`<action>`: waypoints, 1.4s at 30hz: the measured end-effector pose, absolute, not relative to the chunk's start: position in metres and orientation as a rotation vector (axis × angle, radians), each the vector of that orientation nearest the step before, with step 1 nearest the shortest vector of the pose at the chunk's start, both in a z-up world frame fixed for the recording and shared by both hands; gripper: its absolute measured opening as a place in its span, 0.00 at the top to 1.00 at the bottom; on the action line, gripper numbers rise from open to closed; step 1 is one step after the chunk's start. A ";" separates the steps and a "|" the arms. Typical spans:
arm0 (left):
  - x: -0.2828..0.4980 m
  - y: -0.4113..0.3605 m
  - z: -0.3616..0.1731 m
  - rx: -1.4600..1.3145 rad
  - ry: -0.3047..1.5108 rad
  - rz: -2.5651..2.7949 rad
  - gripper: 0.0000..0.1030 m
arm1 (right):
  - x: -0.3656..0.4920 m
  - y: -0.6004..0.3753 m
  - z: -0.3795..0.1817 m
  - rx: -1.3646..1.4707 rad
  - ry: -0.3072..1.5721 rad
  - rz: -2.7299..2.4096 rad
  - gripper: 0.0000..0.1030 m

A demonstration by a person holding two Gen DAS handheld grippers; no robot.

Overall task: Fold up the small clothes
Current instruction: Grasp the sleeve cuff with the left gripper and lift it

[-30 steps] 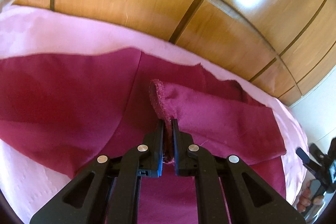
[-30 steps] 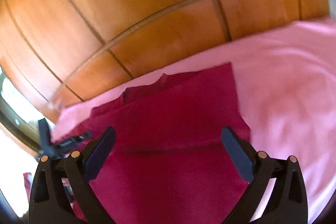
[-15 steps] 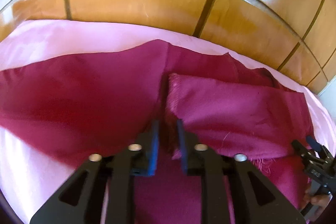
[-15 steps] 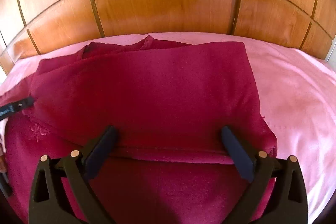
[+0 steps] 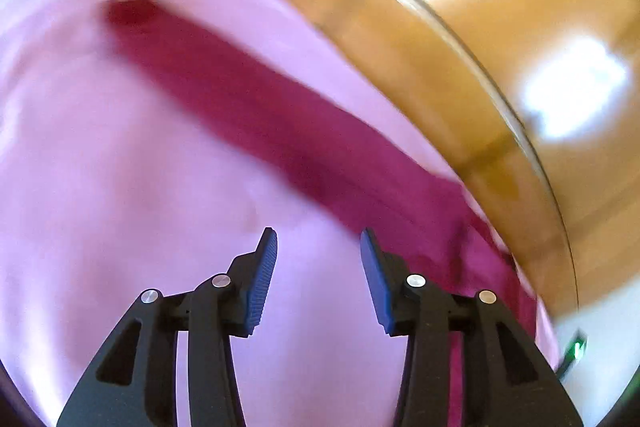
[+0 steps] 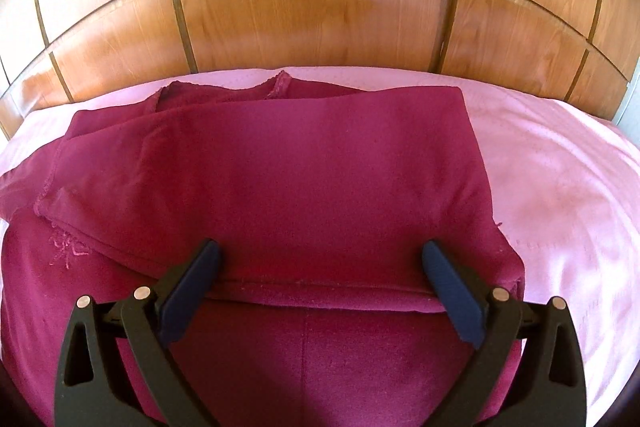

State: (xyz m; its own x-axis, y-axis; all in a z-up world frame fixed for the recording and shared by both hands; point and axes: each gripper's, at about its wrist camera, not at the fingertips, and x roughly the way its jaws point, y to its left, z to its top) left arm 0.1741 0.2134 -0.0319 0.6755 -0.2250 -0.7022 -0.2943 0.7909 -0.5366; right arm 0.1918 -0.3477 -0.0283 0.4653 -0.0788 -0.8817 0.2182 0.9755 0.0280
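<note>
While both tools are gaping wide and gripping nothing, the right tool [image 6: 320, 283] is hovering over a folded maroon garment [image 6: 280, 171] lying on a pink bedsheet [image 6: 560, 179] before a wooden headboard [image 6: 312, 15]. Ahead and right of the left tool [image 5: 318, 275], that garment [image 5: 248, 99] is appearing blurred.
</note>
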 end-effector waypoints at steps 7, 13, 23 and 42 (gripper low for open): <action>0.171 0.343 -0.033 -0.960 0.739 0.193 0.59 | 0.192 -0.348 -0.027 0.136 1.069 -0.184 0.02; 0.202 0.387 -0.032 -0.982 0.742 0.264 0.59 | 0.192 -0.347 -0.026 0.129 1.068 -0.189 0.02; 0.249 0.369 -0.025 -0.869 0.774 0.257 0.94 | 0.192 -0.346 -0.025 0.118 1.068 -0.194 0.02; 0.251 0.103 0.017 -0.611 0.852 -0.353 0.94 | 0.191 -0.350 -0.025 0.131 1.063 -0.187 0.02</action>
